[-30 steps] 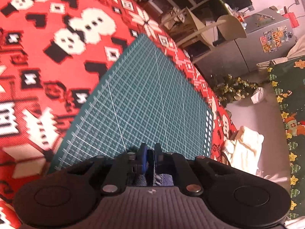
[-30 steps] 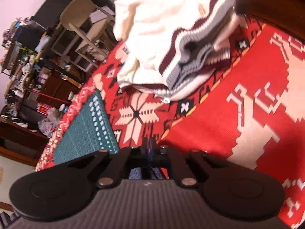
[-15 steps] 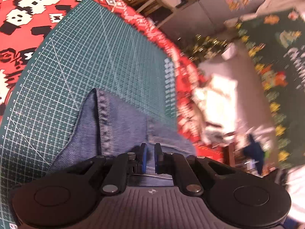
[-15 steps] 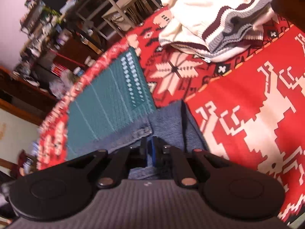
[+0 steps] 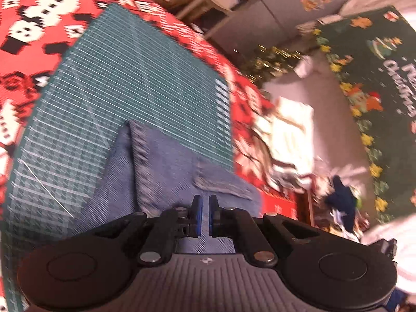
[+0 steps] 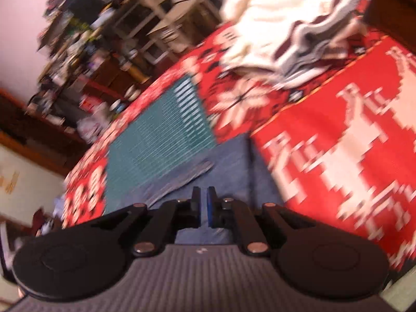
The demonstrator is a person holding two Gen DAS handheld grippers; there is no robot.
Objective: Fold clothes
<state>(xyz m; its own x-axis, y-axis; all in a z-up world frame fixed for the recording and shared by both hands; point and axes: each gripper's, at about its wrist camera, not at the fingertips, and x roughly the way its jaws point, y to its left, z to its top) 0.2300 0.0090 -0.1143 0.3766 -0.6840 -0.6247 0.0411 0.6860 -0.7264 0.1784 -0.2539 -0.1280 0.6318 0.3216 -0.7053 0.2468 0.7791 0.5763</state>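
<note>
Left wrist view: the left gripper has its blue pads drawn close, with only a thin slit between them. Denim shows through that slit and runs under the fingers, but the pinch itself lies low in the frame and is blurred, so I cannot tell whether cloth is clamped. The jeans spread forward and to the left from the fingers, lying on the green mat, with a stitched seam and a pocket edge showing. The mat rests on a red cloth. The jeans' near part is hidden behind the gripper body. Beyond the table edge, a pale heap on the floor is too smeared to make out.

Right wrist view: the right gripper likewise shows a narrow gap between its pads, with denim in it and beneath; whether it grips cannot be told. The jeans lie just ahead of the fingers, partly on the mat, partly on the red cloth. A cream sweater lies well beyond, cut off at the top. The whole frame is motion-blurred.
</note>
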